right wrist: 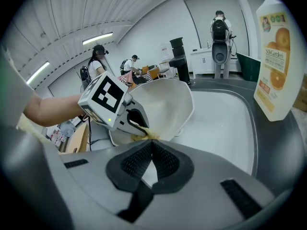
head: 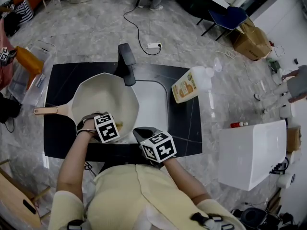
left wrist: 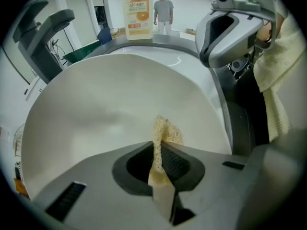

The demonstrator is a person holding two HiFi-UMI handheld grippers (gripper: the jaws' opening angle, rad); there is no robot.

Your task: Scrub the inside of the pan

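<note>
- Gripping a scrap of yellow sponge (left wrist: 167,131), the left hand-held gripper (left wrist: 160,150) has its jaws pinched on it. The sponge tip pokes out past the pads toward the pan (head: 103,102) floor.
- Pan sits at the left of the sink (head: 156,97), partly over the black worktop (head: 62,80). Right gripper view shows it tilted, rim leaning up. Handle (head: 48,110) points left, so the long axis runs left-right across the person.
- Key relation: the pan's inner surface lies straight ahead of & below the left jaws. Sponge is at the near-right part of the bowl, close to the near wall; can't tell if it's actually touching. Most of the bowl lies further away & to the left, toward the handle.
- Right hand-held gripper (right wrist: 152,150): jaws together, nothing btwn them. It hangs by the sink's front edge, just beside the left one, outside the pan. Left is the nearer one for scrubbing; right could prob. steady the rim.
- Materials: pan interior smooth, cream-white, no obvious dirt; handle tan, wood-look. Sponge is coarse, porous & soft, squashed thin in the pads. Pads are black w/ a ribbed mesh face. Sink white, smooth.
- Also: black faucet (head: 127,61) behind the pan; orange-label soap bottle (head: 184,85) stands on the worktop right of the sink.
</note>
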